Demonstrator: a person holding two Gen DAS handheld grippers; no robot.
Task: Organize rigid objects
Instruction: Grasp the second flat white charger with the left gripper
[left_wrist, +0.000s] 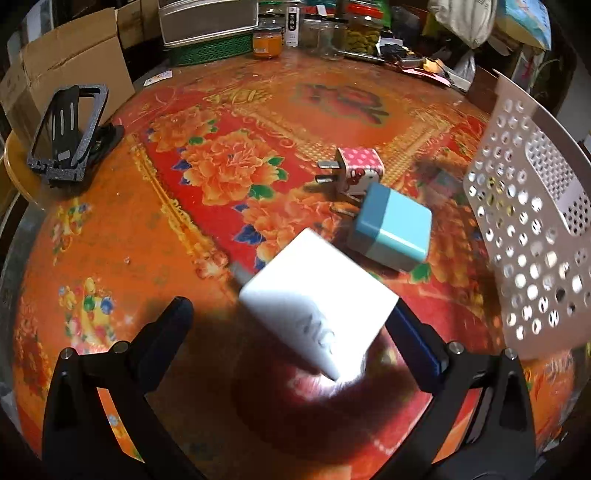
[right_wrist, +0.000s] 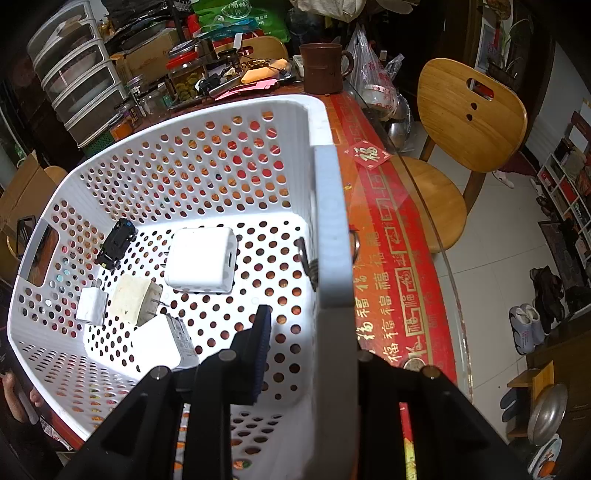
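White charger (left_wrist: 317, 306) sits right between the left gripper's (left_wrist: 291, 317) spread fingers, blurred, tilted on a corner, its right edge against the blue-padded finger (left_wrist: 417, 343), the other finger well clear at nine o'clock. So the jaws stand wide and nothing is clamped; whether the cube rests on the table or is mid-air cannot be told. Its long axis runs roughly from ten toward four o'clock. Just beyond it, at one o'clock, lies the blue charger (left_wrist: 391, 229), and touching that, the polka-dot charger (left_wrist: 360, 170), prongs pointing to nine o'clock. The basket (left_wrist: 532, 236) rises at three o'clock, near. Over on the other side, the right gripper (right_wrist: 310, 332) pinches the basket's rim wall, steadying it; several chargers (right_wrist: 201, 260) already lie inside. The left hand is plainly the nearer one for the pickup. Underneath, a glossy red floral tablecloth (left_wrist: 229, 173); jars (left_wrist: 364, 35) and boxes (left_wrist: 70, 70) crowd the far edge.
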